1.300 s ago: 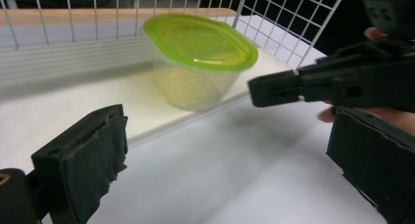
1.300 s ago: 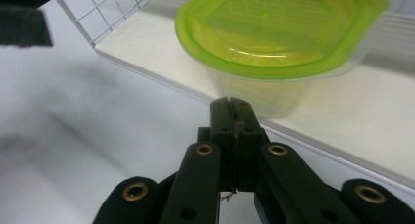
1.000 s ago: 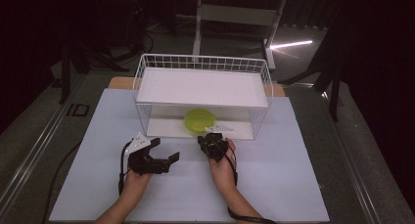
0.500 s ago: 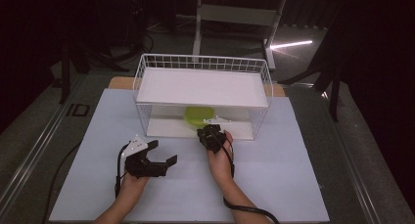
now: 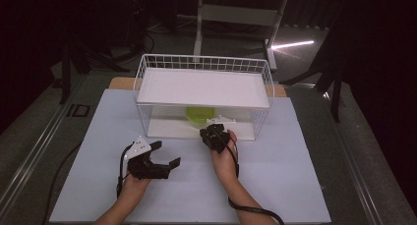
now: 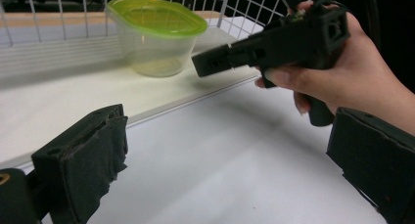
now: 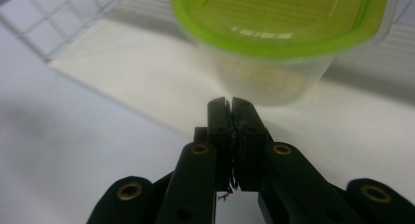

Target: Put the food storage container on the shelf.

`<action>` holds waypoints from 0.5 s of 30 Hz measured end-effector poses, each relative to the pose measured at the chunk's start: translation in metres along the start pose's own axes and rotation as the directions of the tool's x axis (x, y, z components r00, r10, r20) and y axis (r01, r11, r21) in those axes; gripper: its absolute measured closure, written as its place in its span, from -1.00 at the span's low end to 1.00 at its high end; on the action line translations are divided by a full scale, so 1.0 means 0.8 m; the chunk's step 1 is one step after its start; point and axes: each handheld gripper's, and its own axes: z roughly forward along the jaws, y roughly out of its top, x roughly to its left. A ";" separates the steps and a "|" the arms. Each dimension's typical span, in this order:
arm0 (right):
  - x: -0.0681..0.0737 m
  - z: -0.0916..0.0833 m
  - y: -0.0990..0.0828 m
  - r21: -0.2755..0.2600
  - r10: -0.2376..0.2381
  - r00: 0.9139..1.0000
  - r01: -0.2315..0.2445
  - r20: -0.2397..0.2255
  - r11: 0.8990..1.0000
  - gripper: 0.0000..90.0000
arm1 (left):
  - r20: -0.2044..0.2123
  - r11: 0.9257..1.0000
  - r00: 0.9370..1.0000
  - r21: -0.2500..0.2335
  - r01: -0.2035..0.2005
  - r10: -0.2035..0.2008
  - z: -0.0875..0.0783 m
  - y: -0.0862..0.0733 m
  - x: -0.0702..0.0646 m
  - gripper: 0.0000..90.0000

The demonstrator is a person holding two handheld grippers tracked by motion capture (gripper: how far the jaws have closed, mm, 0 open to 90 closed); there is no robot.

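Observation:
A clear plastic container with a green lid (image 5: 200, 114) (image 6: 155, 34) (image 7: 281, 38) stands on the lower shelf of a white wire rack (image 5: 142, 95). My right gripper (image 5: 215, 135) (image 7: 229, 104) is shut with nothing between its jaws, tips at the rack's open front, pointing at the container and just short of it. My left gripper (image 5: 164, 156) (image 6: 222, 158) rests open on the white table to the left, jaws wide apart and empty. The right gripper (image 6: 274, 40) and its hand also appear in the left gripper view.
The rack has a flat white top shelf (image 5: 204, 87) over the container and a white base board (image 6: 58, 101). A white sheet (image 5: 275, 185) covers the table. Dark floor and a stand lie beyond the table.
The right gripper has moved forward toward the rack's opening and the container. The left gripper has barely moved.

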 end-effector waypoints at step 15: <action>0.030 -0.063 -0.033 -0.112 -0.081 0.991 0.069 -0.103 0.991 -0.25 | 0.012 0.999 0.999 -0.021 -0.038 0.038 -0.013 0.004 -0.009 -0.95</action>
